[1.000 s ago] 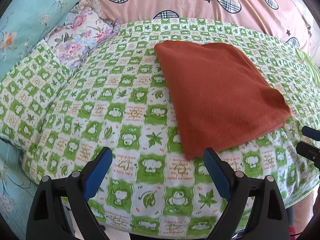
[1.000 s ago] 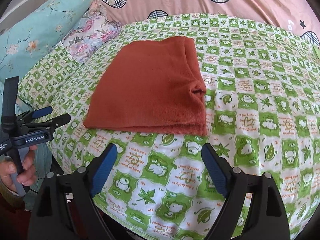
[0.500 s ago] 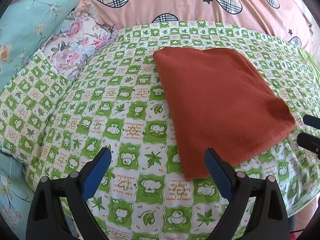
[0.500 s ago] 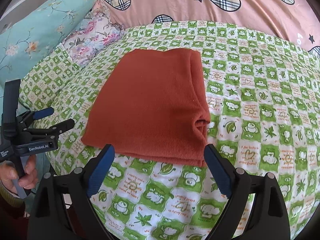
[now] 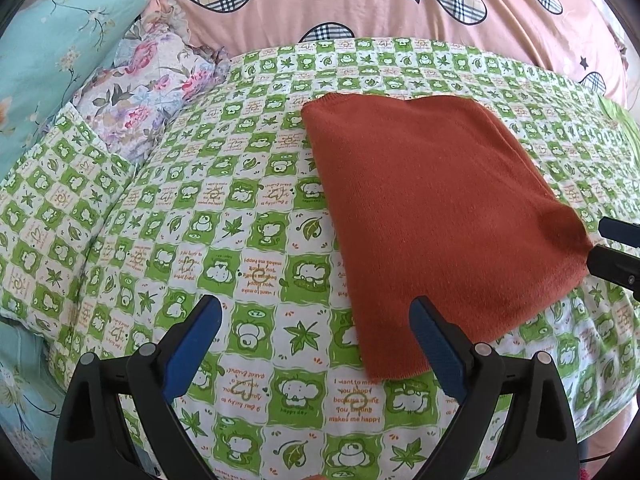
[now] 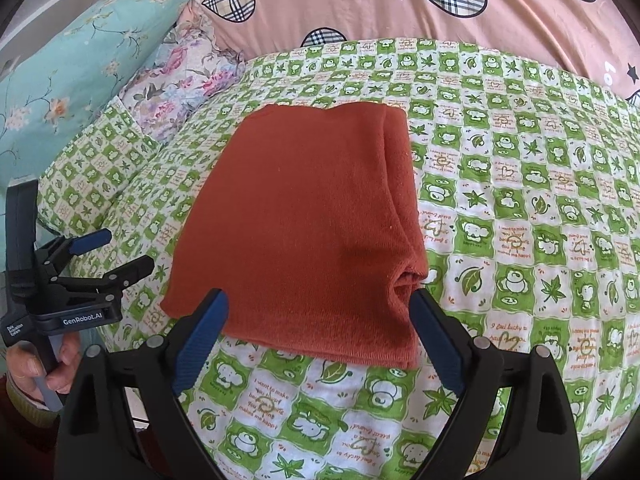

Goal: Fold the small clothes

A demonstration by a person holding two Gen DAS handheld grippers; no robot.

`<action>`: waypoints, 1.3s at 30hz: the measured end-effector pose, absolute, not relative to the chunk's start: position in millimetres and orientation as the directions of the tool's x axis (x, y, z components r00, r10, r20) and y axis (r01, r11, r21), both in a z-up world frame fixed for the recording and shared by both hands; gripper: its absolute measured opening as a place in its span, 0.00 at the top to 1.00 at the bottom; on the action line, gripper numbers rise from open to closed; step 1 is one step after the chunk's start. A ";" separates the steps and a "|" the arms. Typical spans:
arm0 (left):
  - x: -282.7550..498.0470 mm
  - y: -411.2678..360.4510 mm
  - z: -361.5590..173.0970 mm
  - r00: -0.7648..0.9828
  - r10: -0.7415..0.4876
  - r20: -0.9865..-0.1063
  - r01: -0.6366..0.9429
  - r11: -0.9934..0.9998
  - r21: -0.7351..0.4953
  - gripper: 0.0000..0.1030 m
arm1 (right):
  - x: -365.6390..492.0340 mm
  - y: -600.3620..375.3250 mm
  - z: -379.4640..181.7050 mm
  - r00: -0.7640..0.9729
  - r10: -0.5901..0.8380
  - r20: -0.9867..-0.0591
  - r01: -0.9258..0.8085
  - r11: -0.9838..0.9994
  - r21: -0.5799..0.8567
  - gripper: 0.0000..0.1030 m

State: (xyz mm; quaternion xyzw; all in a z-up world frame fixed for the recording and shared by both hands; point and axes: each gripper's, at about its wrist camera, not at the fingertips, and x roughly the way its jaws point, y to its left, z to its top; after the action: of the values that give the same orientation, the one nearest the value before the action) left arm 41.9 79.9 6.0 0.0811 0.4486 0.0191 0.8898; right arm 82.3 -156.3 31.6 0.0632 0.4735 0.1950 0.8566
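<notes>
Folded rust-orange knit garment lying flat on green-and-white checked cartoon-print bedsheet — roughly rectangular, stacked layers visible along its right edge in the right wrist view.

Left gripper with blue-padded black fingers: jaws spread wide, holding nothing. Hovering over bare sheet just beside the garment's near-left corner; right-hand finger overlapping that corner in the picture — contact impossible to tell.

Right gripper: jaws wide apart, nothing held. Straddling the garment's near edge in view, left finger over the near-left part of the cloth, right finger tip beside the bunched fold at the near-right corner. Touching or just above — cannot tell.

Left gripper also seen from the right wrist camera at far left, off the side of the bed, handle in a hand. Right gripper tips just showing at the right edge of the left wrist view, near the garment's right corner.

Behind the sheet: pink duvet with plaid hearts and stars, teal floral pillow, lilac floral cushion.
</notes>
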 end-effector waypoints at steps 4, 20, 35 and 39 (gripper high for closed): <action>51.8 80.3 5.3 0.593 0.101 -0.799 0.042 0.987 0.156 0.08 | 96.6 -160.6 29.9 0.472 0.423 -0.774 -0.261 0.905 0.335 0.11; 118.9 83.4 -14.8 0.531 0.066 -0.845 0.035 0.994 0.099 0.07 | 225.1 -173.5 -18.3 0.424 0.442 -0.790 -0.098 0.890 0.445 0.83; 113.4 75.9 -16.4 0.552 0.074 -0.830 0.053 0.991 0.124 0.05 | 187.4 -189.7 0.1 0.487 0.369 -0.792 -0.065 0.919 0.389 0.65; 103.7 73.5 -11.7 0.561 0.065 -0.825 0.067 0.990 0.124 0.05 | 158.5 -190.7 17.6 0.507 0.396 -0.766 -0.091 0.908 0.409 0.44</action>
State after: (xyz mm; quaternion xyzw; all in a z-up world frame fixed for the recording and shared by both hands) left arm 103.7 73.5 -11.7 0.0704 0.4685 -0.0005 0.8807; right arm 158.5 -190.6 17.6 0.1600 0.4756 0.1426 0.8532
